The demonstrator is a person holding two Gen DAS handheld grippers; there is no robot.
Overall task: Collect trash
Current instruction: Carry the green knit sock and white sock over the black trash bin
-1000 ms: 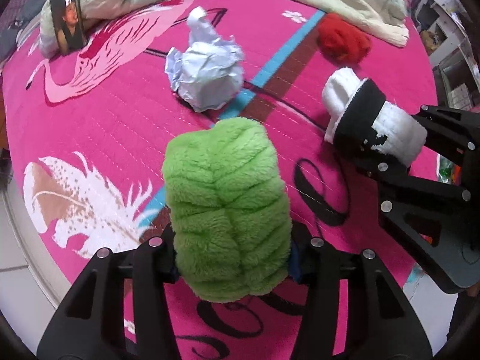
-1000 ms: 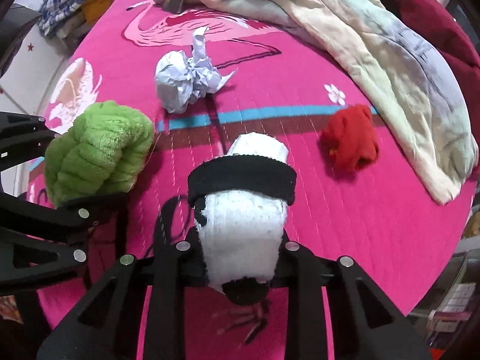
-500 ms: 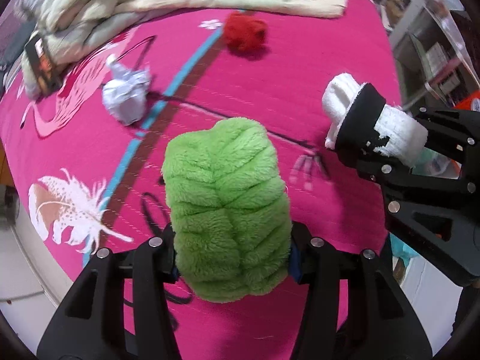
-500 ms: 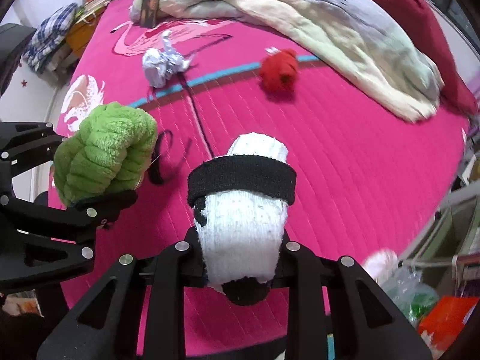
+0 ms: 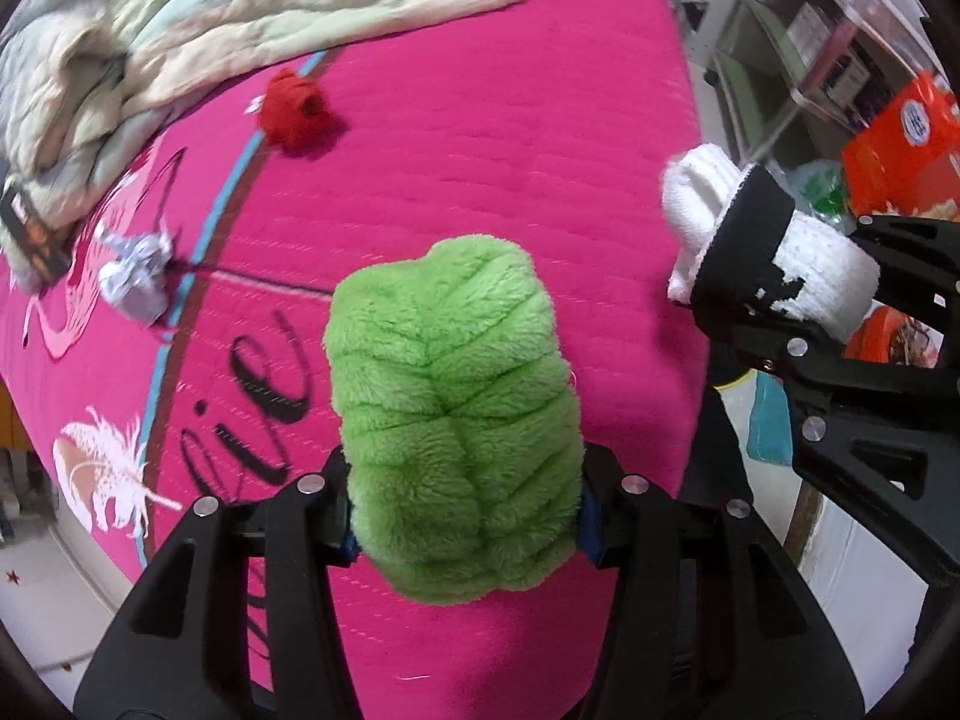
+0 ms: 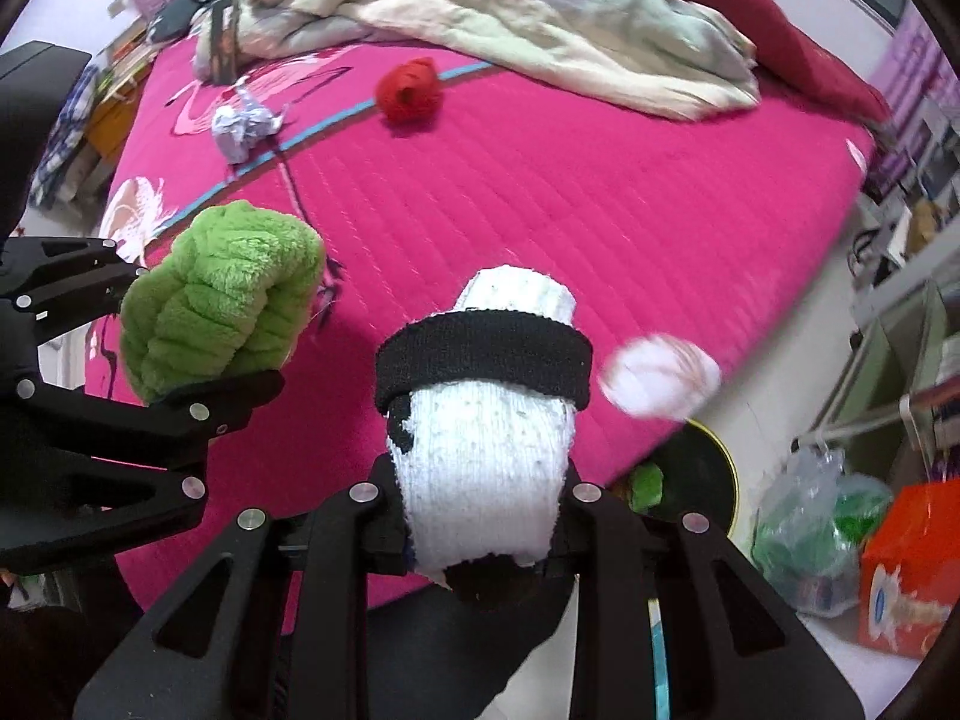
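The left hand-held gripper [image 5: 465, 516] is clamped on a fluffy green bundle [image 5: 453, 408], which fills the lower middle of the left wrist view and sticks up past the fingers. The right hand-held gripper [image 6: 483, 534] is closed tight on a white roll [image 6: 489, 468] with a black band [image 6: 483, 354] around it, at the lower middle of the right wrist view. Each gripper also shows in the other's view: the white roll at the right edge of the left view, the green bundle at the left of the right view; the two bundles are apart, side by side above a pink bed [image 6: 570, 192].

On the bed lie a red ball [image 6: 411, 90] at the upper middle and a crumpled paper [image 6: 243, 126] to its left, well apart from both grippers. A pale blanket [image 6: 510, 18] is heaped along the top of the frame. Beyond the bed's edge, lower right, a dark bin [image 6: 702, 480] stands on the floor with something green in it; a blurred pale ball [image 6: 660, 375] shows just above it. An orange box [image 6: 906, 570] and a clear bag [image 6: 810, 534] sit at the far lower right
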